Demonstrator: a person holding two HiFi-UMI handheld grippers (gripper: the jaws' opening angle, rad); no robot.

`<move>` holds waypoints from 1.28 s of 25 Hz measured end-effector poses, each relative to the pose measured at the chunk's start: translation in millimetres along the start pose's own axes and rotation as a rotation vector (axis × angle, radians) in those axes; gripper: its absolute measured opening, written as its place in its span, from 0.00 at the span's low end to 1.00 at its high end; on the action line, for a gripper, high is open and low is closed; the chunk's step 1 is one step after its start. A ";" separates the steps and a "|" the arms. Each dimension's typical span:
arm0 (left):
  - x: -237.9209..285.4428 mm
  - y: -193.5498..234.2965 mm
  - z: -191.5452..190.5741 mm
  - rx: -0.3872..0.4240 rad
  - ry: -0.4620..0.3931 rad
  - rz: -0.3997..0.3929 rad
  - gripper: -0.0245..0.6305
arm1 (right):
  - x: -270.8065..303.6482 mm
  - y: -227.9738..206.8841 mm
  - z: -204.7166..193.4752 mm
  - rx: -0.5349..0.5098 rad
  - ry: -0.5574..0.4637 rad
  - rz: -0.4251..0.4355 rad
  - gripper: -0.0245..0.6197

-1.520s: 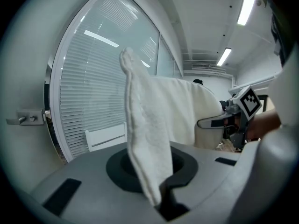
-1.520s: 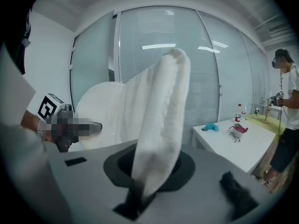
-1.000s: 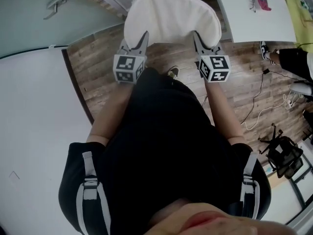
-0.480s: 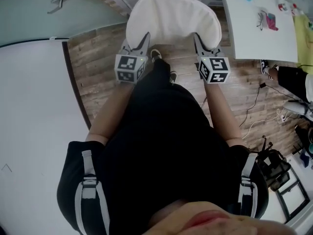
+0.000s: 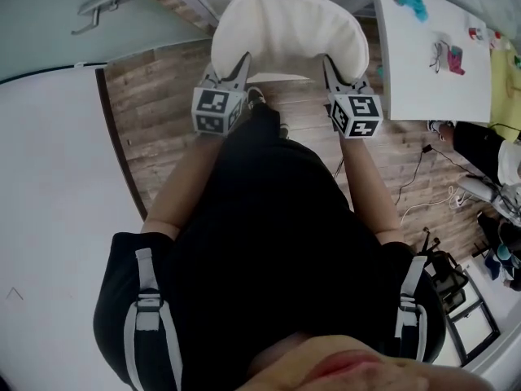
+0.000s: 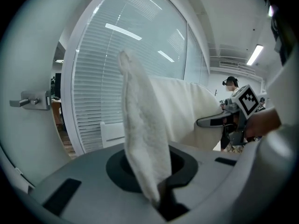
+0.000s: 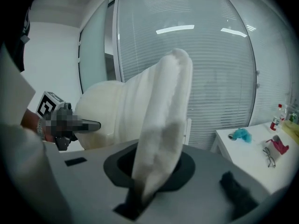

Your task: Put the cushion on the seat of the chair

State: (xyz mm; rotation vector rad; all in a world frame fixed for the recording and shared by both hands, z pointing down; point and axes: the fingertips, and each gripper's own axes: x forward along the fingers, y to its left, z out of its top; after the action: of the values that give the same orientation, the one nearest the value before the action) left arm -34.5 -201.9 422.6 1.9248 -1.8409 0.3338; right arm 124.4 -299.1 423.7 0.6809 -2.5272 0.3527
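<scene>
Left gripper (image 5: 232, 68): jaws clamped on the near left edge of the white cushion (image 5: 285, 27), upper centre of the head view.
Right gripper (image 5: 335, 68): clamped likewise on the near right edge.
Cushion: held aloft between both grippers over the wood floor (image 5: 163, 112), not yet on any seat.
Handling: hold both grips level and evenly spaced. Bring the cushion over what looks like the white chair (image 6: 112, 133) beyond, lower it flat, and release both sides together.
Writing: none legible. The marker cubes (image 5: 216, 111) carry only black-and-white squares, and the items on the white table (image 5: 423, 72) are too small to read.
</scene>
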 end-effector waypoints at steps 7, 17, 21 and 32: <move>36.0 40.1 0.9 -0.042 0.023 -0.010 0.11 | 49.6 -6.8 11.6 -0.014 0.054 0.001 0.12; 67.6 64.4 -18.4 -0.091 0.071 0.014 0.11 | 92.1 -18.5 0.0 -0.022 0.115 0.039 0.12; 88.4 66.5 -40.3 -0.116 0.099 0.051 0.11 | 115.5 -33.0 -20.8 -0.024 0.142 0.071 0.12; 164.8 81.4 -137.4 -0.179 0.158 0.153 0.11 | 197.1 -72.2 -114.8 -0.073 0.190 0.176 0.12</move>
State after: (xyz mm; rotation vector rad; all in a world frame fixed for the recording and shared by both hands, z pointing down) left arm -83.7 -281.2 632.3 1.5976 -1.8502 0.3463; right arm 59.5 -396.8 632.3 0.3790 -2.4096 0.3660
